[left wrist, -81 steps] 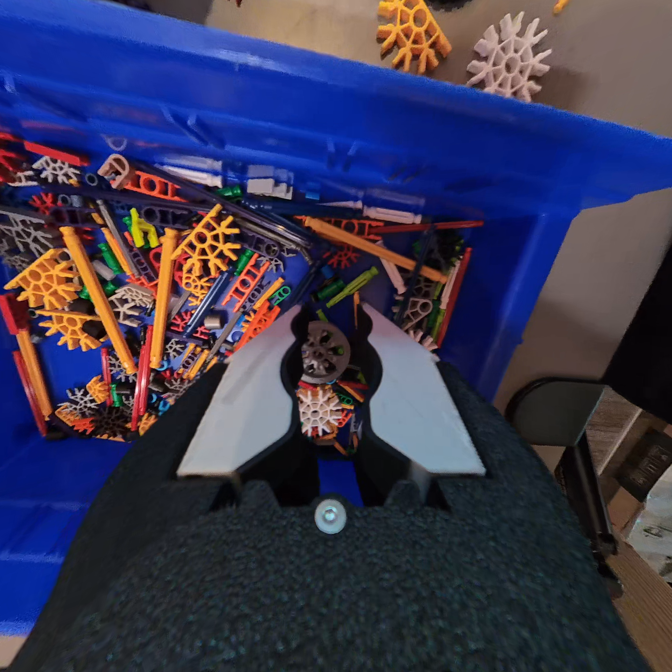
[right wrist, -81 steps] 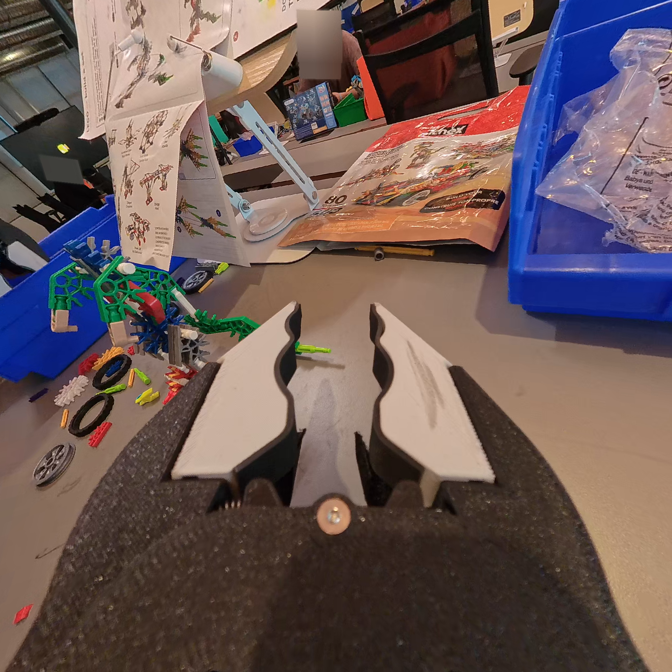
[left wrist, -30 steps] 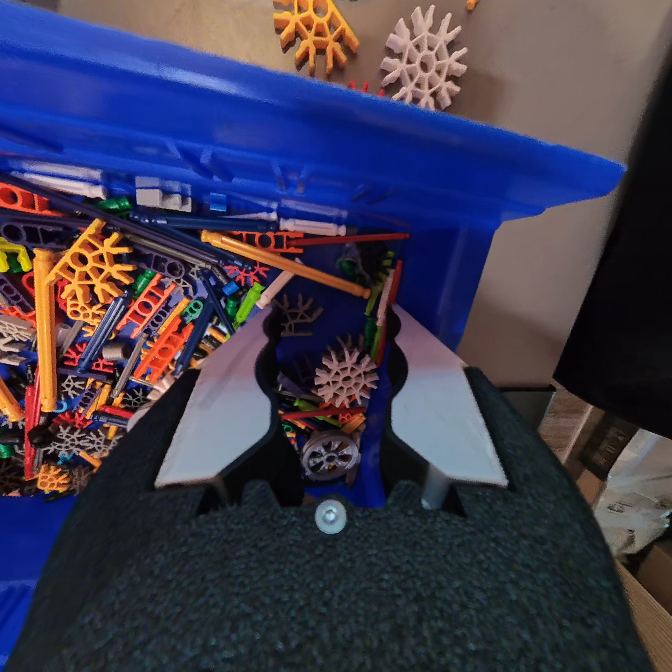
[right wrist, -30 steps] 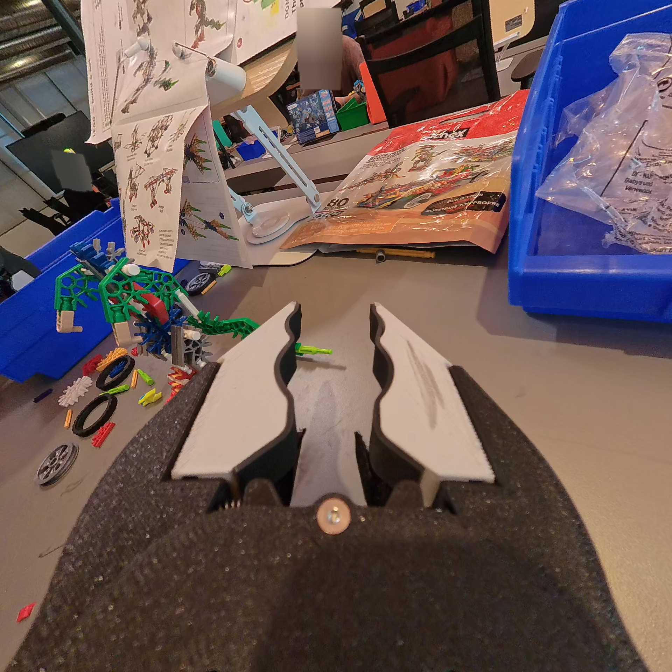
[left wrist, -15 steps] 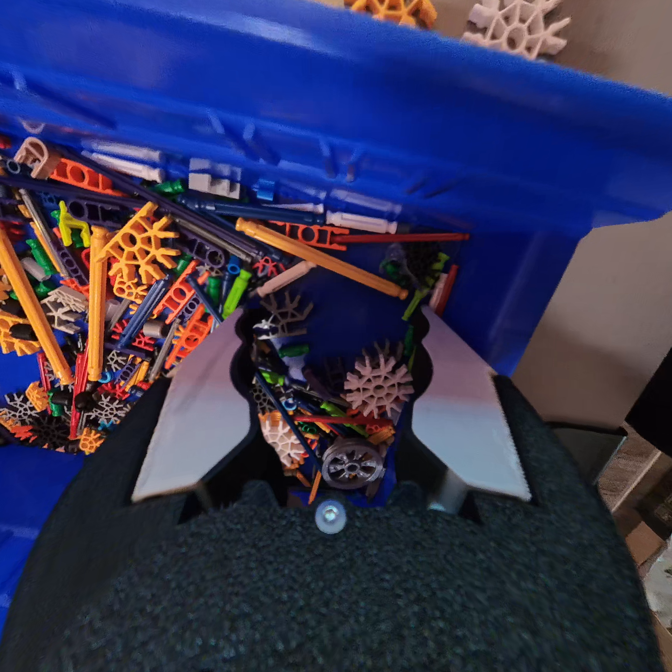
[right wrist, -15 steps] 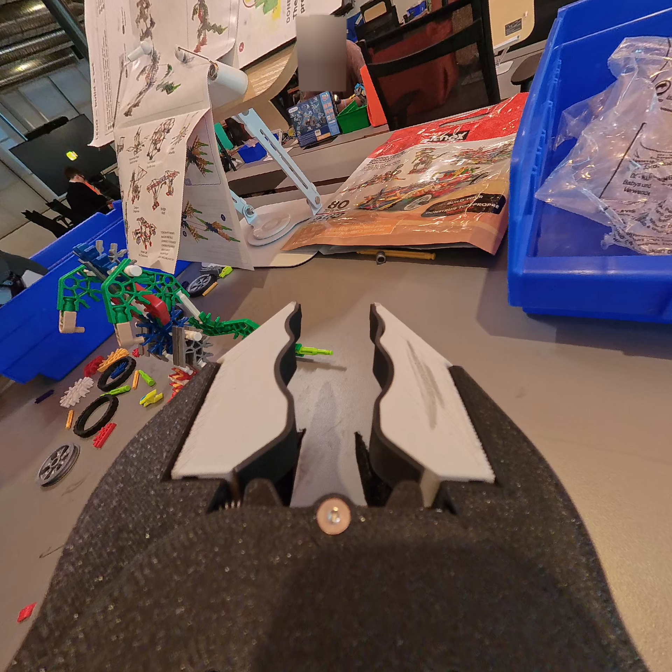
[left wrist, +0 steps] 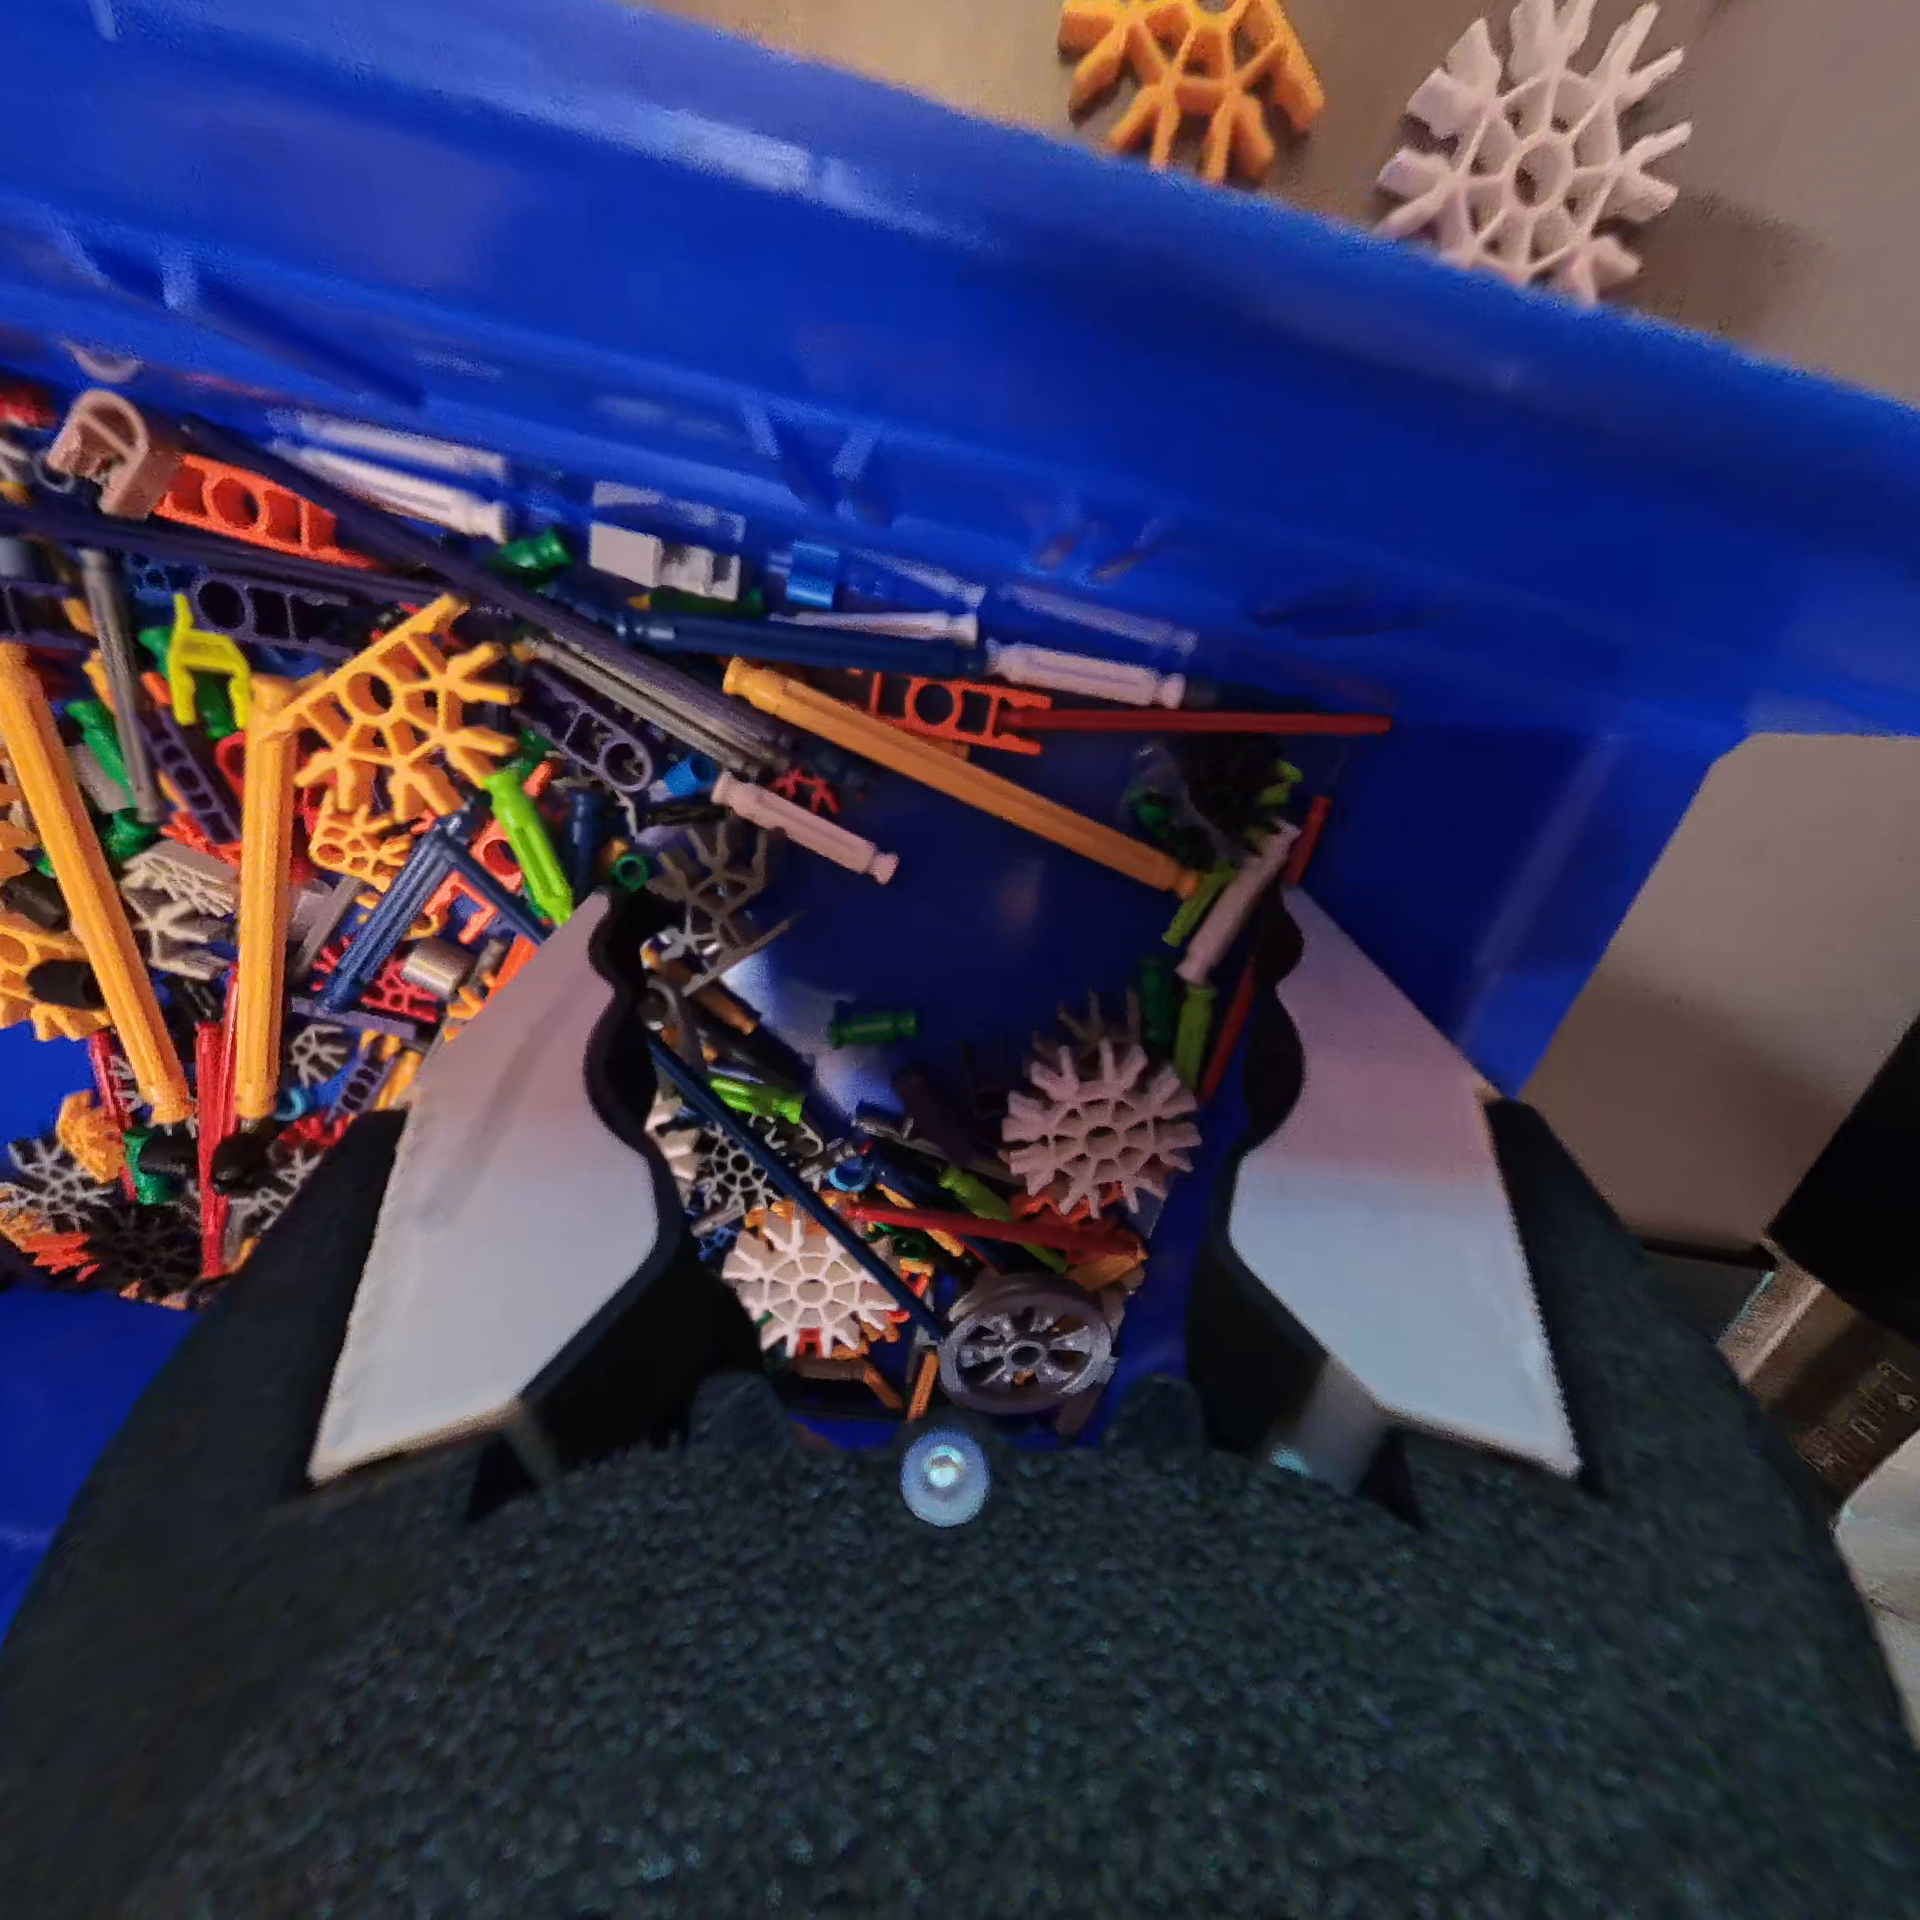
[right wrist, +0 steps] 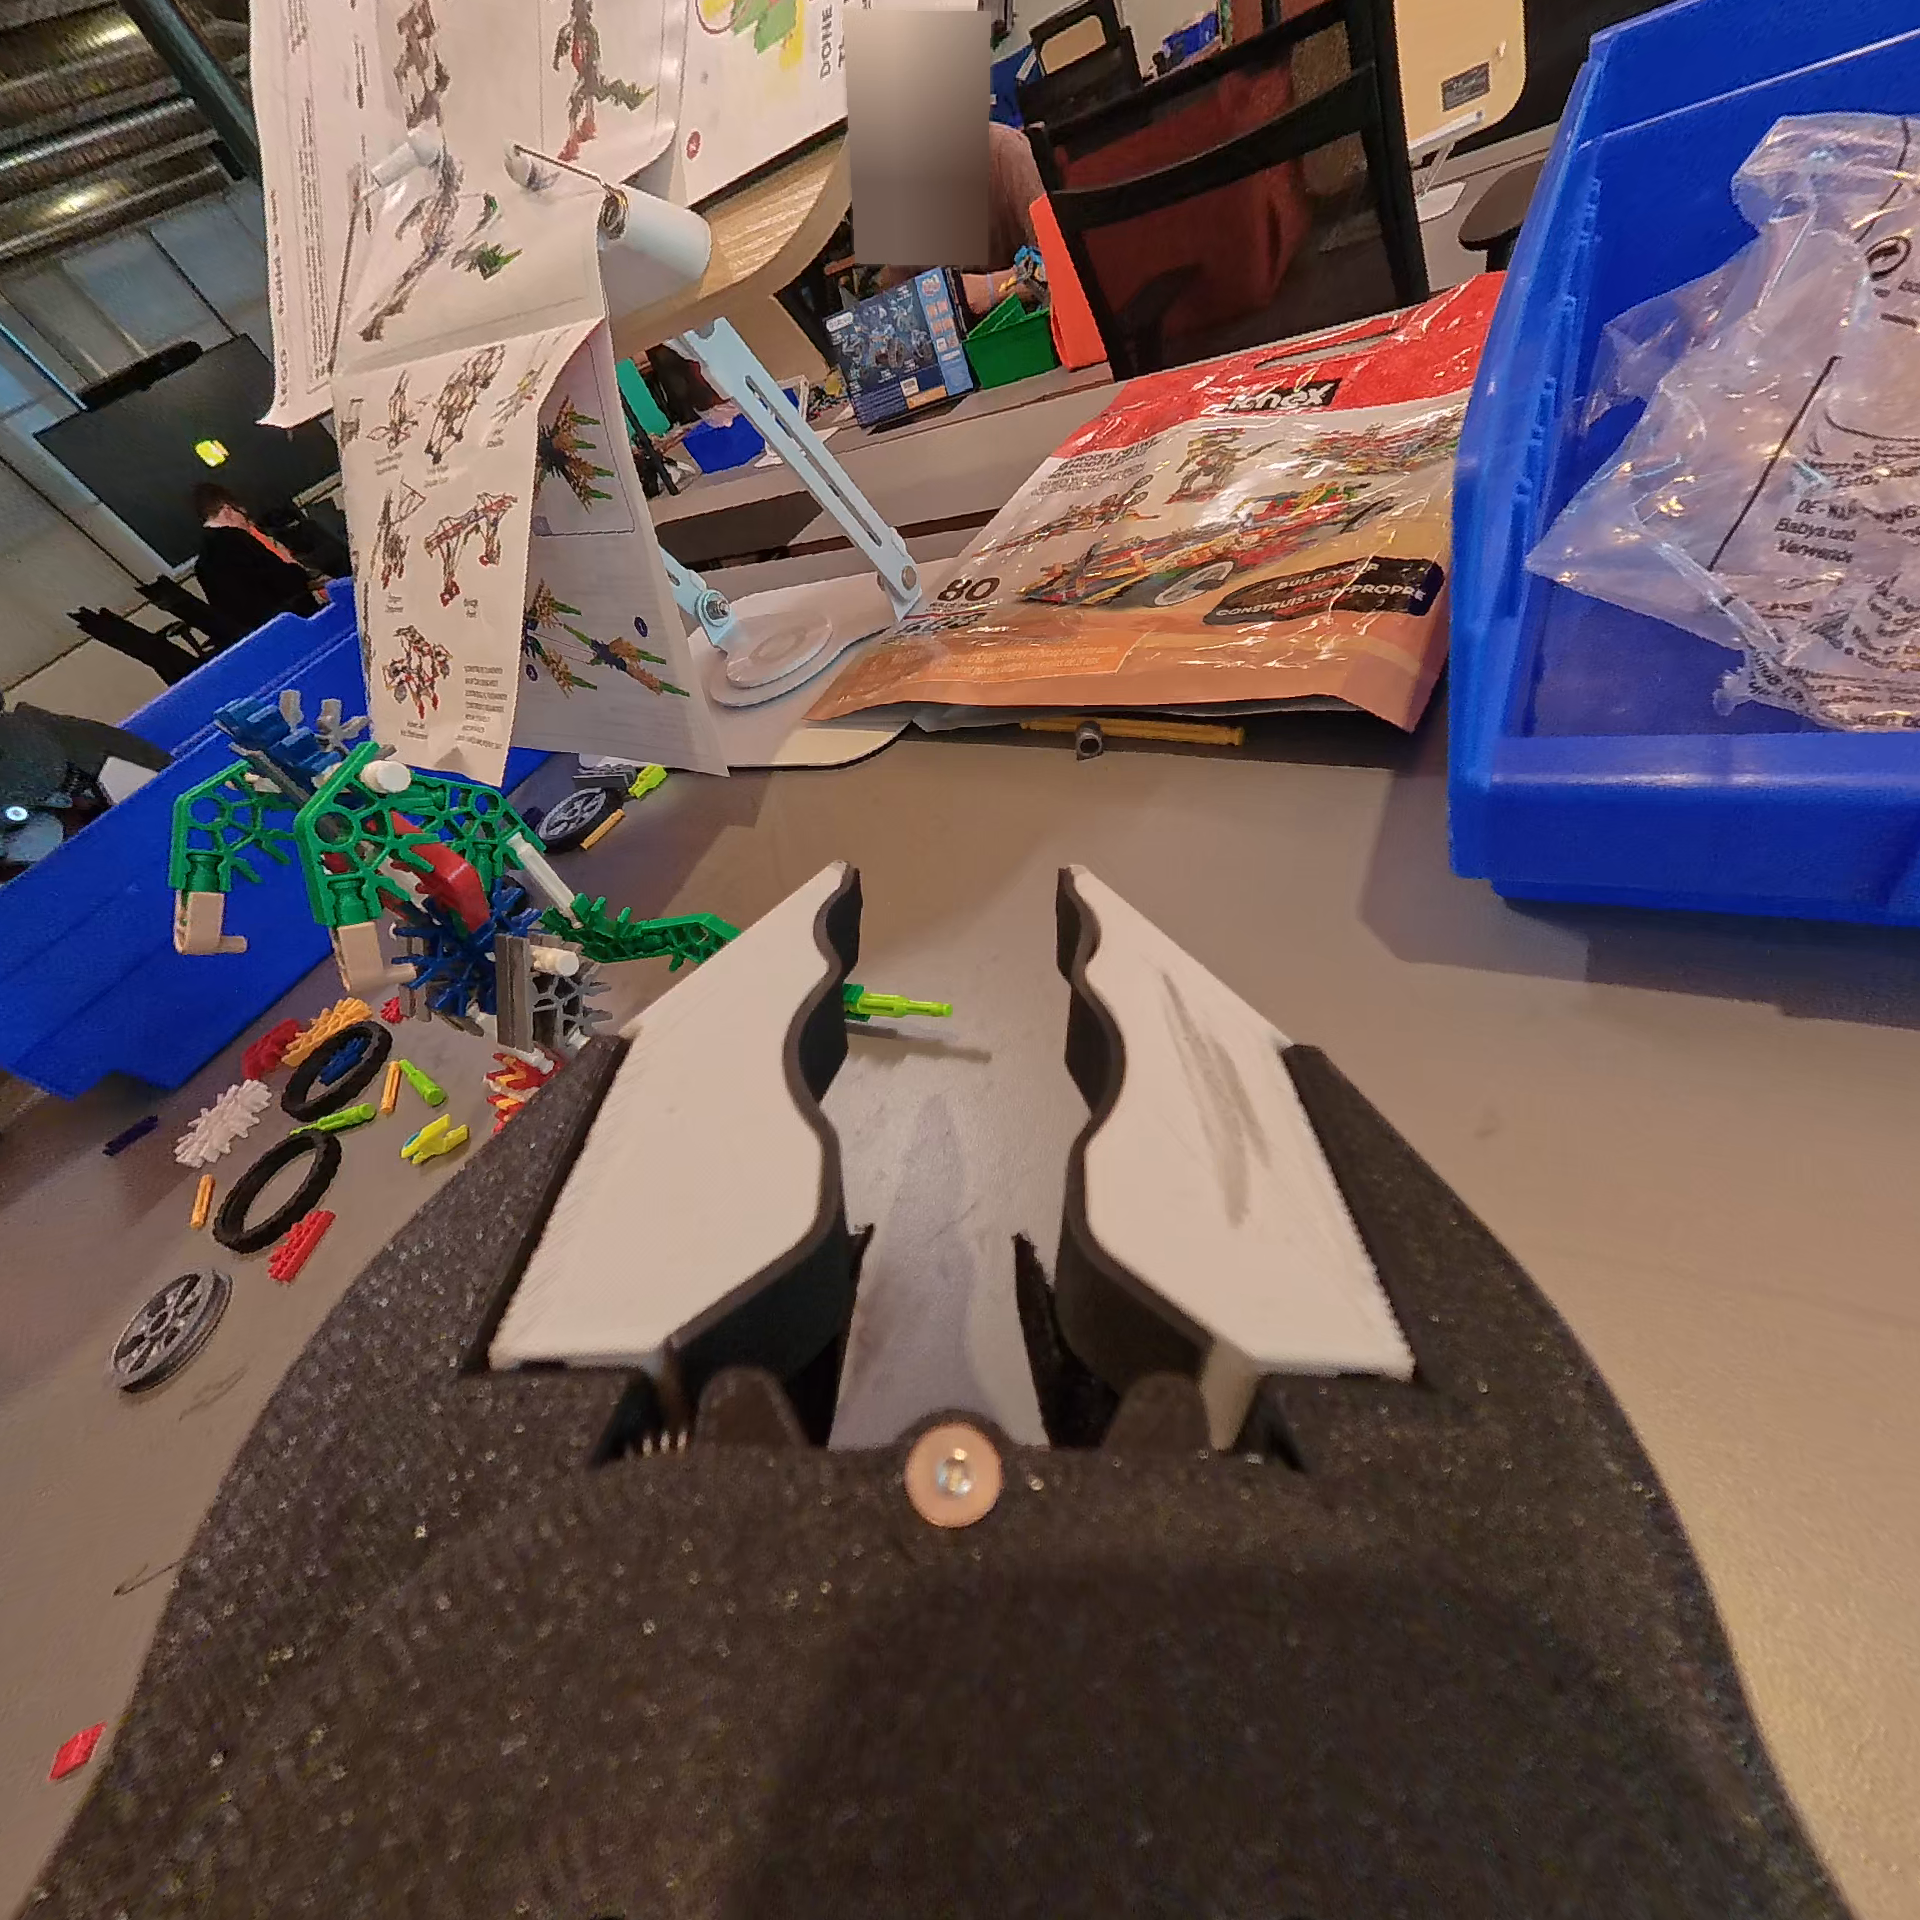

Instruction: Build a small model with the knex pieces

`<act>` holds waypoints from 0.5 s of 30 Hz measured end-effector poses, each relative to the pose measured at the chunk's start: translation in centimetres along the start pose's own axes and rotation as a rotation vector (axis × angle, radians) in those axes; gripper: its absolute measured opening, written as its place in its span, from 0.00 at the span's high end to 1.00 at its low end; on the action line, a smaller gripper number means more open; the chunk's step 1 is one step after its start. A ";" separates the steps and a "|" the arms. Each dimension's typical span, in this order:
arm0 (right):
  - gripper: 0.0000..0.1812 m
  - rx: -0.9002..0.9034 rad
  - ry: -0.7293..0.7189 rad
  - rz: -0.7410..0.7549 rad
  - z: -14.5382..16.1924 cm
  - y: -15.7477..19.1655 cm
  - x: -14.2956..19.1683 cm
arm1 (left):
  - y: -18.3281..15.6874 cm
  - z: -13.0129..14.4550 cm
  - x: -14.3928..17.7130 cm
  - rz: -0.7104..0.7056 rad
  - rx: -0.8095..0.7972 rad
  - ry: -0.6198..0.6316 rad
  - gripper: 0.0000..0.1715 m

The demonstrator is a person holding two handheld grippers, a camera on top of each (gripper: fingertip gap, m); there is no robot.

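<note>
Right now my left gripper (left wrist: 940, 935) hangs over the near right corner of the blue bin (left wrist: 935, 343), jaws spread wide and holding nothing; between them, on the heap of rods and connectors, lie a pale snowflake connector (left wrist: 1099, 1127) toward the right jaw, a white one (left wrist: 805, 1283) lower down, and a grey spoked wheel (left wrist: 1023, 1345) closest to the gripper body; these look like light, stiff, slick plastic, I judge, best pinched across the rim or flat faces. My right gripper (right wrist: 956, 883) rests low over the grey table (right wrist: 1558, 1143), well away from the bin, jaws partly open and empty; a lime-green rod (right wrist: 899, 1005) lies just beyond the left jaw tip, beside the green model (right wrist: 416, 862).
</note>
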State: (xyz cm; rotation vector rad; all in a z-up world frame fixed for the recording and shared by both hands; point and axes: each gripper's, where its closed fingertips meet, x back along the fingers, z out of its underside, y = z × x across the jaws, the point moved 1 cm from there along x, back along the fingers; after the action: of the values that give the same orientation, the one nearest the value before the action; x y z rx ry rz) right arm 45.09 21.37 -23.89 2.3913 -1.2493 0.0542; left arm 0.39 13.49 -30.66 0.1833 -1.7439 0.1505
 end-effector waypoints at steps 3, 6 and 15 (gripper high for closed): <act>0.79 0.000 -0.004 0.000 0.0 0.0 0.0 | 0.8 0.0 0.0 -0.054 -0.009 0.006 0.26; 0.79 -0.002 -0.011 0.003 -0.2 -0.1 0.1 | 1.6 0.1 0.1 -0.103 -0.001 0.011 0.26; 0.79 -0.001 -0.011 0.003 -0.2 -0.1 0.1 | 2.0 -0.1 2.6 -0.092 0.059 -0.085 0.51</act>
State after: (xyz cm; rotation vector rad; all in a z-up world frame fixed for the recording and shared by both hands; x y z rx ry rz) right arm 45.24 21.42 -23.75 2.3924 -1.2577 0.0410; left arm -0.44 15.40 -28.11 0.3165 -1.8134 0.1287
